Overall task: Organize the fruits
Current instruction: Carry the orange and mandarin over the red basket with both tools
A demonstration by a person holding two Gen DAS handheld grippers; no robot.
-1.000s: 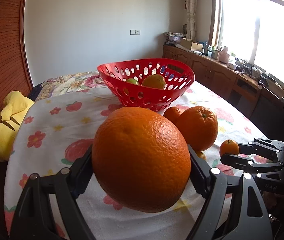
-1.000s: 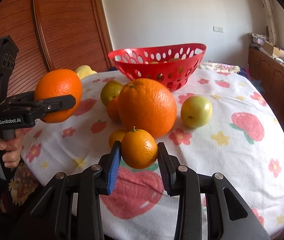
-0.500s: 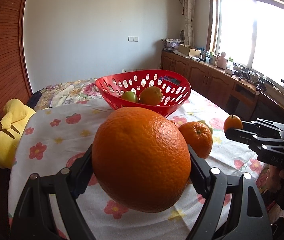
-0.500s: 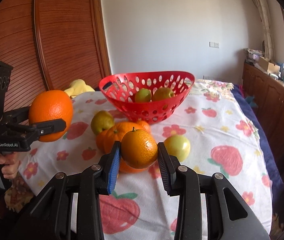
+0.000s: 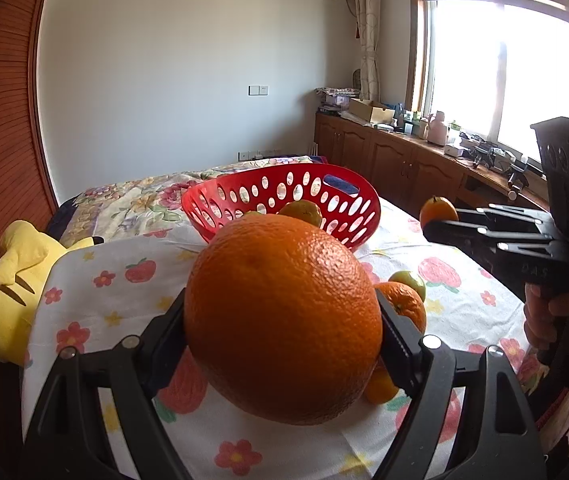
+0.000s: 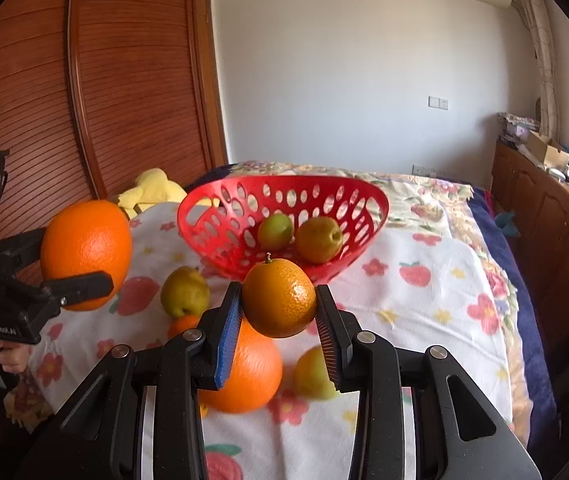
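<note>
With both tongs loaded, I judge the job roughly midway. My left tongs (image 5: 284,344) are clamped on the big orange (image 5: 282,316), carried clear above the flowered cloth (image 6: 436,320). My right tongs (image 6: 278,322) are clamped on the small orange (image 6: 279,298), which hangs just in front of the red basket's (image 6: 368,216) near rim.

Inside the basket I count two fruits already put away: a green one (image 6: 275,231) and a yellowish-brown one (image 6: 319,239) beside it.

Left on the cloth, outside the basket, are a yellow-green pear-like fruit (image 6: 184,292), a small tangerine (image 6: 182,325) just beside it, another large orange (image 6: 250,372) below my right tongs, and a yellow-green fruit (image 6: 312,374) close to it. That last one is blurred and half hidden by the pad, so I cannot say whether it is an apple or a pear.

So two are stowed, two are in the air, and at least four wait to be collected.
</note>
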